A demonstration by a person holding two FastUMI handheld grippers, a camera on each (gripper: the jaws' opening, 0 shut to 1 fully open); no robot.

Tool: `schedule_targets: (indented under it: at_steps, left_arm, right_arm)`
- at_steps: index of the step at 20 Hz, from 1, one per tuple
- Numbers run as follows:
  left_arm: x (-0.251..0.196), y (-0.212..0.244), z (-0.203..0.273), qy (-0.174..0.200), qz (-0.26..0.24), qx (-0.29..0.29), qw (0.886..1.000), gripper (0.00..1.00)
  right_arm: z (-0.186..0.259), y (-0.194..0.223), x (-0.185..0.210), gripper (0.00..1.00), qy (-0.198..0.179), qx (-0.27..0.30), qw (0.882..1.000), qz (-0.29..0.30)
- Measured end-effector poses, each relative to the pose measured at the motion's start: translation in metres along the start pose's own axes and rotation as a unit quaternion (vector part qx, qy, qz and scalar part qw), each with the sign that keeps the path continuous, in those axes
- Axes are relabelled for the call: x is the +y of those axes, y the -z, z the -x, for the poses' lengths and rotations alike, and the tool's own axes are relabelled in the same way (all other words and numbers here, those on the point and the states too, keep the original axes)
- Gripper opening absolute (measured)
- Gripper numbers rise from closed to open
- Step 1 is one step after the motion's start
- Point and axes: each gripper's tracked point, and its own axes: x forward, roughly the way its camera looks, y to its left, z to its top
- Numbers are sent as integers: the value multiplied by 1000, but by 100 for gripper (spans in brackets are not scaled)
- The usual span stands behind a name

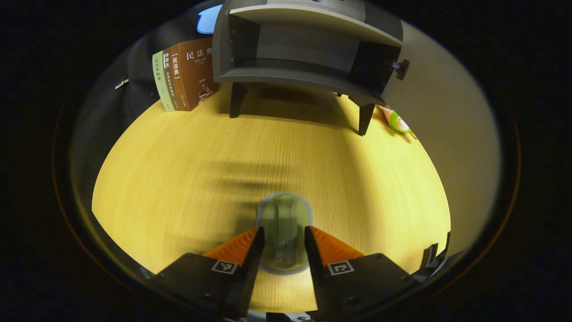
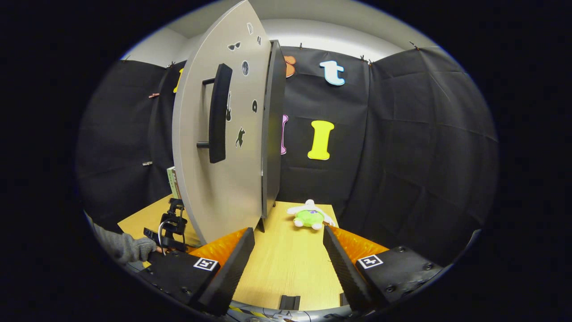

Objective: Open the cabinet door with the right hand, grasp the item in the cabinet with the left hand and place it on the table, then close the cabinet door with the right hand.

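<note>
A clear glass cup stands upright on the wooden table, and my left gripper is shut on its sides. Beyond it the dark cabinet stands on legs with its shelf bare, its door swung wide to the right. In the right gripper view the same pale door with its dark bar handle stands open just ahead on the left. My right gripper is open over the table, holding nothing. The left gripper and a gloved hand show low on the left.
Several books lean against the wall left of the cabinet. A green plush toy lies on the table beside the cabinet's right leg; the toy also peeks past the door's edge. Black cloth walls close the booth.
</note>
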Motion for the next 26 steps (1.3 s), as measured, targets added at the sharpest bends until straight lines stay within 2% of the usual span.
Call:
schedule_targets:
  at_steps: [1,4,5,6,8,9,11,13,16,18,20,22,24,26]
  left_arm:
    - [-5,-6,9,11,-4,-10,1000,62]
    - [-13,-52,49,33,-31,-100,994,71]
    - [-17,-72,67,44,-36,-132,990,74]
    - [-20,-90,87,51,-40,-162,985,82]
    - [-18,-127,128,48,-49,-215,974,94]
    - [-15,-146,150,41,-52,-246,967,95]
    - [-19,-188,205,33,-73,-315,946,95]
    - [-26,-230,269,30,-97,-390,915,95]
    - [-49,-246,352,35,-141,-473,869,95]
    - [-65,-243,386,53,-154,-506,847,93]
    - [-82,-231,408,92,-142,-515,840,93]
    - [-87,-222,424,114,-125,-515,840,93]
    - [-80,-218,430,106,-122,-517,841,93]
    - [-84,-206,423,103,-126,-504,848,93]
  right_arm:
    - [-1,-7,8,97,-20,-10,1000,-8]
    - [1,-22,17,97,-59,-36,998,-11]
    - [1,-22,18,97,-65,-38,997,-8]
    - [1,-23,19,97,-68,-38,997,-5]
    - [-2,-26,22,97,-78,-41,996,-6]
    - [-3,-32,25,98,-84,-46,995,-9]
    - [-5,-48,30,98,-96,-66,993,-14]
    - [-7,-70,40,98,-114,-100,988,-18]
    - [-7,-93,63,98,-163,-132,977,-47]
    - [-1,-106,60,97,-170,-146,973,-52]
    - [0,-102,58,97,-169,-142,974,-46]
    - [-1,-100,63,97,-181,-136,973,-45]
    - [-9,-101,71,97,-200,-137,969,-46]
    - [-22,-97,78,97,-206,-129,969,-45]
